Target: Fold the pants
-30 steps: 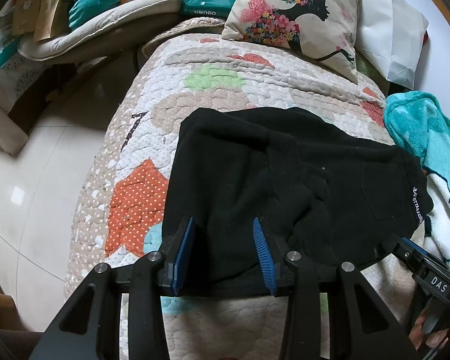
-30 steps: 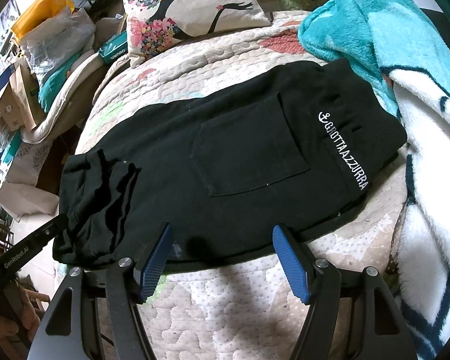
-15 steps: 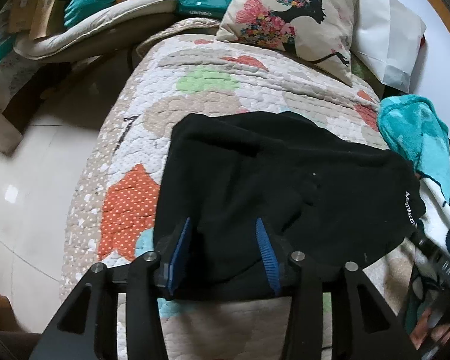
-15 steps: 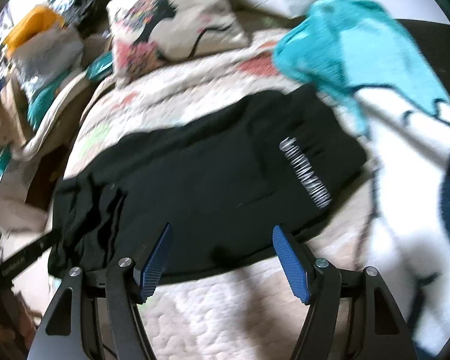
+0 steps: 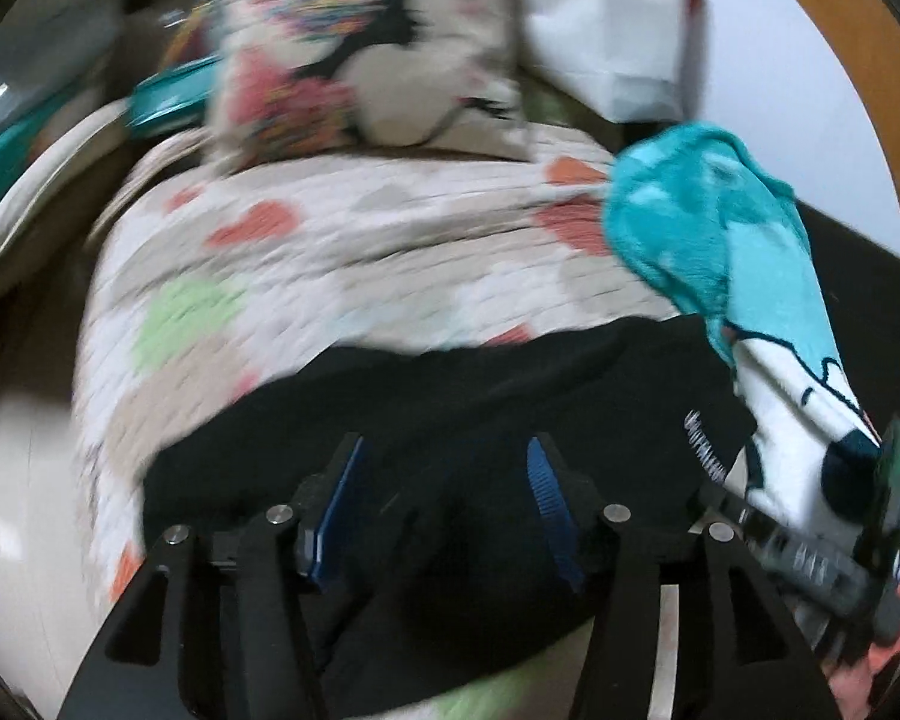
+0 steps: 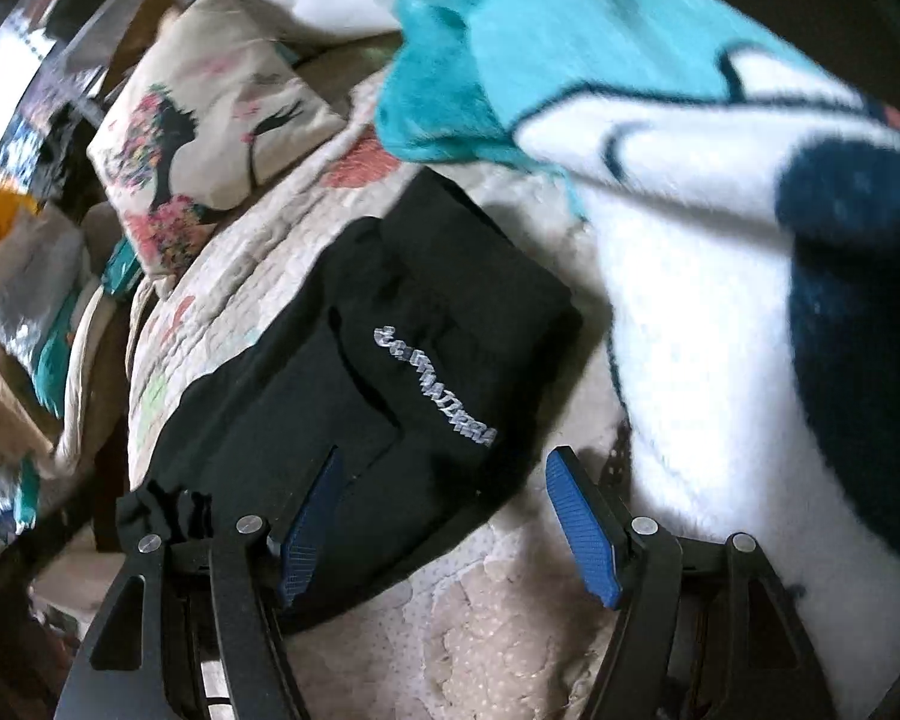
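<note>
Folding looks nearly done: black pants (image 6: pixel 390 372) lie as a compact bundle on the quilted bed (image 5: pixel 342 252), beside a teal-white fleece blanket (image 6: pixel 690 150). Left hand-held gripper (image 5: pixel 444 510) is spread approx. halfway w/ cloth between the pads; a real grip can't be told. Right hand-held gripper (image 6: pixel 444 522) is wide, nothing held. Next, prob.: the last fold is pressed flat.

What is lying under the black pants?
The black pants lie on the patterned quilt, which shows around their edges. Whatever is between the folded layers is covered and cannot be seen.
</note>
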Tool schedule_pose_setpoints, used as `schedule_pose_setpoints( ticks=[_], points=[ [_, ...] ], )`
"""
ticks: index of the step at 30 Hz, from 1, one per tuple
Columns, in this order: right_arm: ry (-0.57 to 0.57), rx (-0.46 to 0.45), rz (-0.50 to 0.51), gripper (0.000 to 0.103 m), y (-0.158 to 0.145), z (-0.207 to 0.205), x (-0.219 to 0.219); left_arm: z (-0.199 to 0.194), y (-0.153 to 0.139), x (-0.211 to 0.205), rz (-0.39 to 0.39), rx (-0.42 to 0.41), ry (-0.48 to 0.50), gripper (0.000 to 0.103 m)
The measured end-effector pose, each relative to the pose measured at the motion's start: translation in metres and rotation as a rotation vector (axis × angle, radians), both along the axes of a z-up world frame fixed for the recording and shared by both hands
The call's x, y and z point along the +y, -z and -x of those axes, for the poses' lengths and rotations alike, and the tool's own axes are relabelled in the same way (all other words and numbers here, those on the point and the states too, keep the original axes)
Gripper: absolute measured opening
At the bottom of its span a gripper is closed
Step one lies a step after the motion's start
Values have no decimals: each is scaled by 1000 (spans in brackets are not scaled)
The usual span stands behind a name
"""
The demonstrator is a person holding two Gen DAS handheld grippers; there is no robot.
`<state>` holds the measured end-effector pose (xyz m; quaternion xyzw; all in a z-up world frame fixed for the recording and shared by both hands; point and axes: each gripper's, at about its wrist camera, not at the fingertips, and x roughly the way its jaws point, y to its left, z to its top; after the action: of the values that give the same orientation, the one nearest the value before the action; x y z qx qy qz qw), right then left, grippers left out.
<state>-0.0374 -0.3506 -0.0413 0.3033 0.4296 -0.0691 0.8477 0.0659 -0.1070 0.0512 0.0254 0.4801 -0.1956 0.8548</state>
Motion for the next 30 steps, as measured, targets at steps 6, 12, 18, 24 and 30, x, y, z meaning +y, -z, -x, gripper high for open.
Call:
schedule_pose_setpoints(
  ticks=[6,12,18,24,30],
  points=[
    [27,4,-34,74,5,-2,-8,-40,18,-89,-32,30,177,55],
    [33,-9,2,74,8,-3,-8,-70,43,-148,10,95,294,54],
    [57,-22,-17,74,12,-11,-14,-89,62,-180,79,183,399,55],
    [78,-39,-31,74,13,-18,-15,-89,76,-207,106,279,513,72],
    [39,-28,-29,74,18,-31,-13,-61,82,-232,-147,148,560,33]
  ],
)
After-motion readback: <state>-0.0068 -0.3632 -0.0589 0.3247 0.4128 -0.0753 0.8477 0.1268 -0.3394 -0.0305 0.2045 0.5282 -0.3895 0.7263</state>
